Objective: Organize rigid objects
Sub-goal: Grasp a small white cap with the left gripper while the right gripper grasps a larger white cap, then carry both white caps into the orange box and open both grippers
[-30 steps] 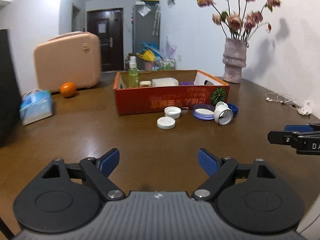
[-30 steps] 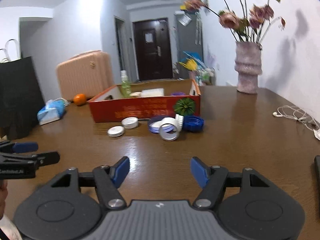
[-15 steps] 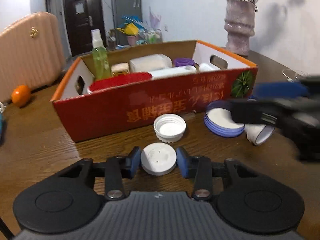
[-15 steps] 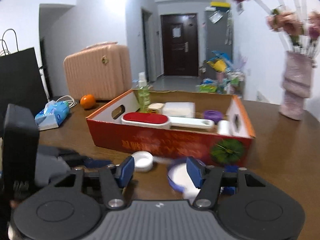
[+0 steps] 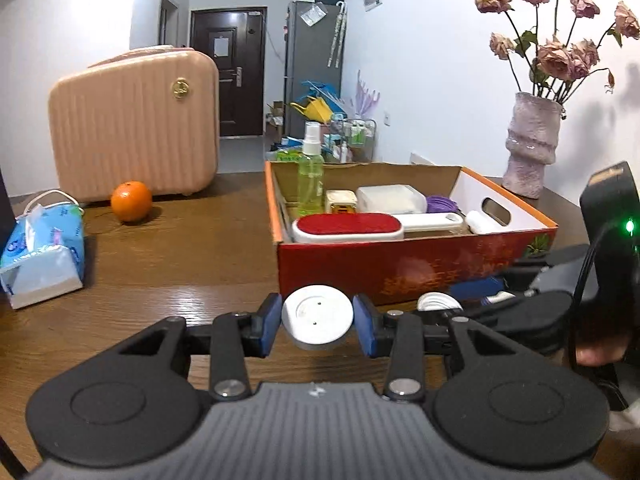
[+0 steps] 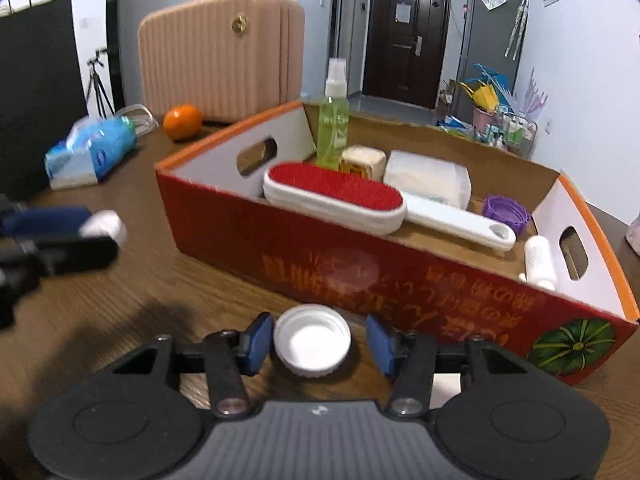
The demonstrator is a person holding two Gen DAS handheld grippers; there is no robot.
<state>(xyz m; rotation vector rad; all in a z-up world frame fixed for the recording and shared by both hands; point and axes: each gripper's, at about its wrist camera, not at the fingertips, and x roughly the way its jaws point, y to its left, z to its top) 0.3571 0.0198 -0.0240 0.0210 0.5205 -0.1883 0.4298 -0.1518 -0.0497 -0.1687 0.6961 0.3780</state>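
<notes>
My left claw pinches a flat white lid; my right claw is closing around an upturned white cap on the bench, best squeezed evenly at its rim.

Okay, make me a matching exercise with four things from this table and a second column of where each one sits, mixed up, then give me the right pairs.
Things:
1. flat white lid
2. open white cap
3. red brush
4. orange

Places:
A. lying inside the red box
B. on the table in front of the pink suitcase
C. clamped in the fingers of the left gripper
D. on the table between the closing fingers of the right gripper, which do not press it yet

Pairs: 1-C, 2-D, 3-A, 4-B
</notes>
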